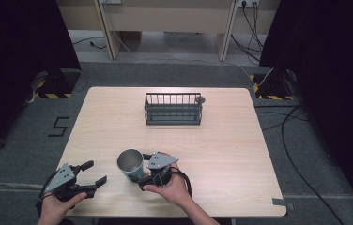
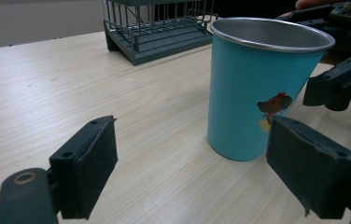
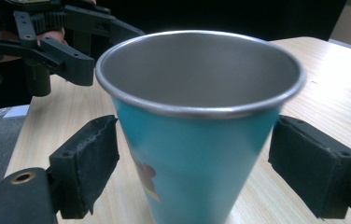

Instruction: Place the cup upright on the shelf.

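Black foam-faced jaws of your right gripper (image 3: 194, 163) stand wide apart on either side of the turquoise cup (image 3: 197, 126), with a gap showing at each pad. The cup stands upright near the table's (image 1: 221, 154) near edge, a tapered steel tumbler with a rolled rim, a bare metal inside with nothing in it, and a small cartoon print on its wall. Your left gripper (image 1: 92, 173) hovers open just left of it, jaws empty. Far across the pale woodgrain top sits a dark wire basket (image 1: 173, 108).
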Demonstrator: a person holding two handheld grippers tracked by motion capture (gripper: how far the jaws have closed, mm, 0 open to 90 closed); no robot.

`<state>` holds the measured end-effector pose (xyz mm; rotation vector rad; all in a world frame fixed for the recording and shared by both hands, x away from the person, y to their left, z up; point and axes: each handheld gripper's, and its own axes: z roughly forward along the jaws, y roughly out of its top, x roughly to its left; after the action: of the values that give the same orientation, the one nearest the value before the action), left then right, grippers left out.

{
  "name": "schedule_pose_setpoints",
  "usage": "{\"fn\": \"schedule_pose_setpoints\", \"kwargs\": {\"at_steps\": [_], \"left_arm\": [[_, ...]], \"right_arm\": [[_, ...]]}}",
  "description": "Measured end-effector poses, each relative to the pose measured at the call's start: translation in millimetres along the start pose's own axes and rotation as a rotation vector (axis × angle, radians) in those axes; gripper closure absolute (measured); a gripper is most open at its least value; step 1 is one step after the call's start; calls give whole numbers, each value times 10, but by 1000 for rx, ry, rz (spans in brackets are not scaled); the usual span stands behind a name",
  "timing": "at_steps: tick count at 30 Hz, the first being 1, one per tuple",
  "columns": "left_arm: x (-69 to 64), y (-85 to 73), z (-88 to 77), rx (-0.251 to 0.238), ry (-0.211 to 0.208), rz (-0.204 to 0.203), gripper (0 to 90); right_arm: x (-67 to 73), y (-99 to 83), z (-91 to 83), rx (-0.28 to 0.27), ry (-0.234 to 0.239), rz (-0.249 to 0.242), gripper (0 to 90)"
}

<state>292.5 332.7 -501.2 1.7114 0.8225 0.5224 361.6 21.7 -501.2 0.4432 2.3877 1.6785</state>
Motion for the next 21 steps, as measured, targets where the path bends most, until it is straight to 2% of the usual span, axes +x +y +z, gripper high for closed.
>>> {"fn": "schedule_pose_setpoints", "kwargs": {"at_steps": [6, 15, 21], "left_arm": [[-3, 0, -1, -2, -3, 1, 159], [-6, 1, -1, -4, -5, 2, 161], [-7, 3, -2, -6, -6, 4, 163]], "right_arm": [[1, 31, 129, -4, 7, -6, 153], [-1, 51, 171, -14, 8, -23, 164], [1, 45, 182, -24, 13, -11, 164]]}}
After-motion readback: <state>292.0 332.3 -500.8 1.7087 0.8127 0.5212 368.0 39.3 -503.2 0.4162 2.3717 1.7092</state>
